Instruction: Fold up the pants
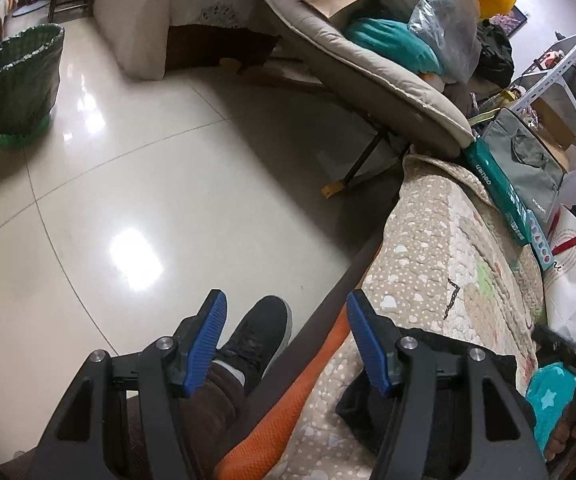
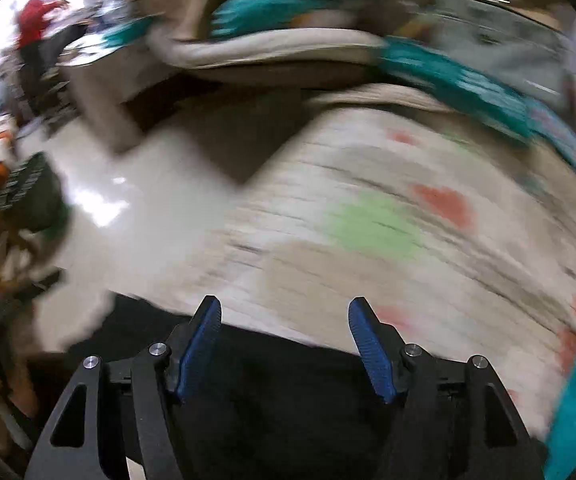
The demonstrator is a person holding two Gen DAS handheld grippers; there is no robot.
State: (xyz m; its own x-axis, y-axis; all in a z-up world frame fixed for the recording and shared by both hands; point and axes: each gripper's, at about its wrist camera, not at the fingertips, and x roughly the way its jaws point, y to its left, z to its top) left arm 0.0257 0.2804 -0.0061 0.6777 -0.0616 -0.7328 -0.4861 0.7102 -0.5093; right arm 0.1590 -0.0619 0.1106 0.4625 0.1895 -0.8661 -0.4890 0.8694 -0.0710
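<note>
1. The quilted sofa cover carries the work: a pale, padded, dotted surface with an orange-edged front above the tiled floor. It gives a soft bed that yields under any press.
2. The pants lie as a dark, flat mass at the near front edge of the cover, directly under the right gripper; in the left wrist view a dark fold of them shows just behind the front edge. The right view is blurred, so seams and waistband cannot be made out.
3. Judged from the look, the cloth is light, limp and not fragile; it will sag and drag rather than hold shape, so it wants pinching at an edge or corner, both layers together.
4. The right gripper stands with jaws spread and nothing between the pads.
5. The left gripper is likewise parted and empty, poised over the cover's front edge, a dark shoe beyond it.
</note>
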